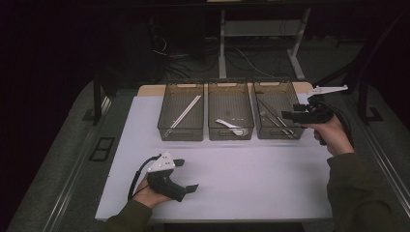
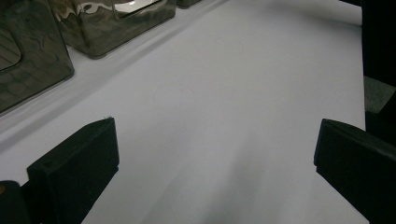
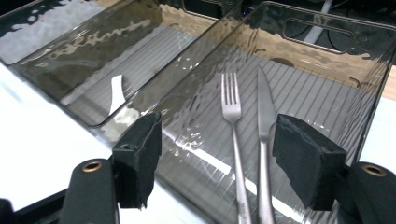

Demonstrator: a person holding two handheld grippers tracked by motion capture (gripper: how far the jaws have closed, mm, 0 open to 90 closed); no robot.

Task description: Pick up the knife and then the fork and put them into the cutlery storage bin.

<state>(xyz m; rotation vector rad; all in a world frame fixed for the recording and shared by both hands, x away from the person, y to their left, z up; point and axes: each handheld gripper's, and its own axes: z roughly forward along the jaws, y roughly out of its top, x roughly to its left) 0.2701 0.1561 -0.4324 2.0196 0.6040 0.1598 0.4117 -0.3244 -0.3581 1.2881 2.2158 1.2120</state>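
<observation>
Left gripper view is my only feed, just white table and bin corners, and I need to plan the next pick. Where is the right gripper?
Observer: The right gripper hovers at the front of the right-hand bin, jaws open, with nothing between them.
Operator: What is in that bin?
Observer: A metal fork and a knife lie side by side on its ribbed floor.
Operator: And the bin next to it?
Observer: The middle bin holds a white spoon.
</observation>
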